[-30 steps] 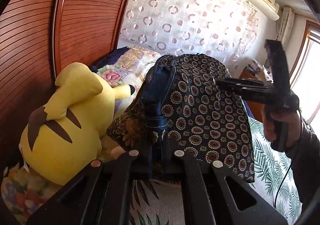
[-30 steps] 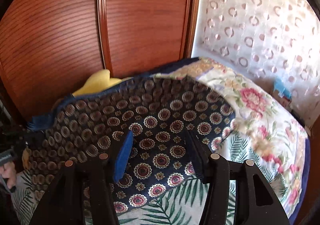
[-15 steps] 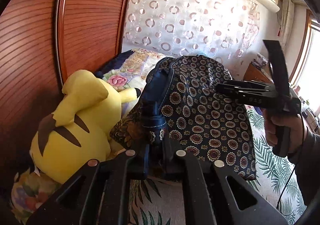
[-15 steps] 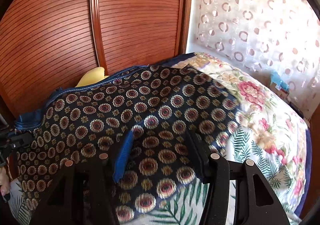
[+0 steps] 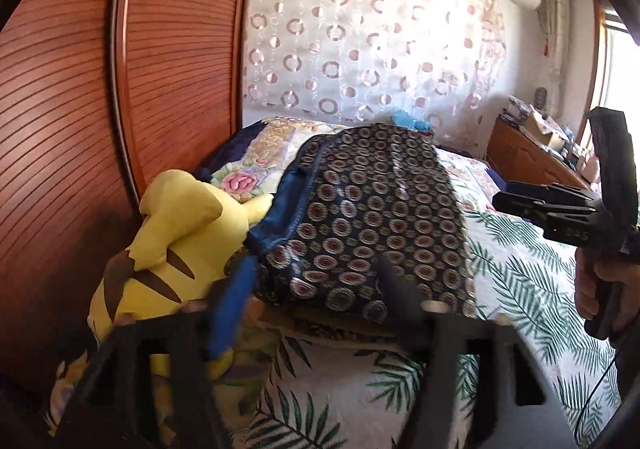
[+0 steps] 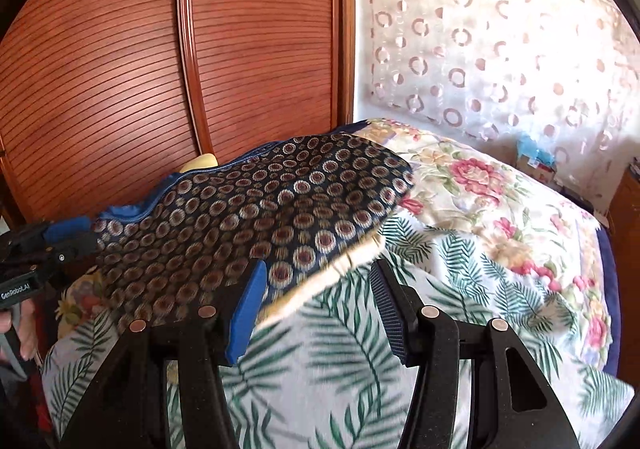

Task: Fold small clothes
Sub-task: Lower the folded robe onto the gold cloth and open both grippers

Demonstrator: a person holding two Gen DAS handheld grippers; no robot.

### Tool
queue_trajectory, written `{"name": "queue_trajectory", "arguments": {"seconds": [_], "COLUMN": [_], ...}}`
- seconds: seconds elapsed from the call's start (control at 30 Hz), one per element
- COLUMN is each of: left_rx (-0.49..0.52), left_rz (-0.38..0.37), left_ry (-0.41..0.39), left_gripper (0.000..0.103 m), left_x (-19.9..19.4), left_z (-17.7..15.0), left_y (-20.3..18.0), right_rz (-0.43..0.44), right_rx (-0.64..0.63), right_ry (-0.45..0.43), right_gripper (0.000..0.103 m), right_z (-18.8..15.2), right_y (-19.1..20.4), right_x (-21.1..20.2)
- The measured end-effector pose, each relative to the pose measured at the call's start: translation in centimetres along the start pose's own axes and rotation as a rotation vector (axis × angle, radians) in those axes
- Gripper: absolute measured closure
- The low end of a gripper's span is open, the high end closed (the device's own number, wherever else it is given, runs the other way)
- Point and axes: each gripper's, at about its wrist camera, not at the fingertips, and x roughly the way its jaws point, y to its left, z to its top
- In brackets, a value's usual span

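**Both grips let go; the fold may slump**

Since a second ago, the left hand-held gripper (image 5: 316,295) has released the patterned garment (image 5: 372,217), which now lies on the bed (image 5: 516,281). Leftmost, the yellow plush toy (image 5: 176,245) crowds its edge and could snag it. The right hand-held gripper (image 6: 318,307) gapes empty; unsmoothed layers may slide.

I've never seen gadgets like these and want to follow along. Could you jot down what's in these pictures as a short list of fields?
Setting: bed with palm-leaf and floral bedspread
Garment: dark navy cloth with round medallion print, lying on the bed
Left gripper: jaws open, cloth between them but not pinched
Right gripper: jaws open, at the cloth's near edge
Beside garment: yellow plush toy with brown stripes
Background: reddish slatted wooden doors; sheer curtain with circle pattern
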Motion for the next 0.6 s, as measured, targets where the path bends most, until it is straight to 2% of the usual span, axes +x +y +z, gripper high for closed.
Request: {"name": "queue_trajectory", "arguments": {"seconds": [0.07,0.2,0.3,0.47,0.6], "left_rx": [0.018,0.060,0.071,0.094,0.118], "left_rz": [-0.004,0.021,-0.014,-0.070,-0.110], "left_ry": [-0.010,-0.018,-0.019,-0.015,-0.007], "left_gripper": [0.017,0.016,0.016,0.016,0.016], "left_x": [-0.6,-1.7,-2.3,-3.3,-4.0], "left_z": [0.0,-0.3,-0.6,-1.5,-2.0], "left_y": [-0.5,-1.9,-3.1,-5.4,-7.6], "right_rz": [-0.011,-0.031,-0.058,-0.088,-0.145], "right_rx": [0.007,0.028,0.051,0.109,0.155], "right_ry": [-0.009,-0.027,-0.037,-0.048,-0.058], "right_gripper": [0.047,0.047,0.047,0.033,0.025], "right_z": [-0.9,-2.5,-4.2,-6.4,-8.2], "right_y": [0.2,0.6,0.8,0.7,0.5], "right_x": [-1.6,-4.6,-7.2,-10.9,-14.1]}}
